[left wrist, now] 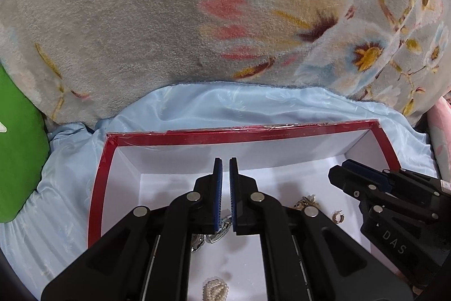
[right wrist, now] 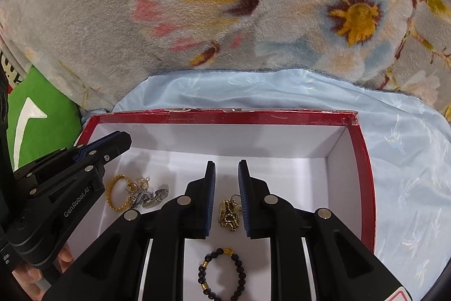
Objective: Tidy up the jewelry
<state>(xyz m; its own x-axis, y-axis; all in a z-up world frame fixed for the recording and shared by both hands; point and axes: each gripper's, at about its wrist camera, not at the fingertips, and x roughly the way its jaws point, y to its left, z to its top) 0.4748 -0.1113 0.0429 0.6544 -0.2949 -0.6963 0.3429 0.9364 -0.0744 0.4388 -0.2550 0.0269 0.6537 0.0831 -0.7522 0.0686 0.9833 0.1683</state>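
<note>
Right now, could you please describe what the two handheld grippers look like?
Both are matte black plastic linkages with round silver pivot pins and flat fingers faced with ribbed blue pads. The left gripper carries white "GenRobot.AI" lettering on its side; the right gripper shows "DAS" lettering.

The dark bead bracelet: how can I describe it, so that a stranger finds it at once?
Look inside the red-rimmed white box on the blue sheet. On its white floor, nearest the camera in the right wrist view, lies the dark bead bracelet. It alone has dark round beads with a few gold ones.
</note>
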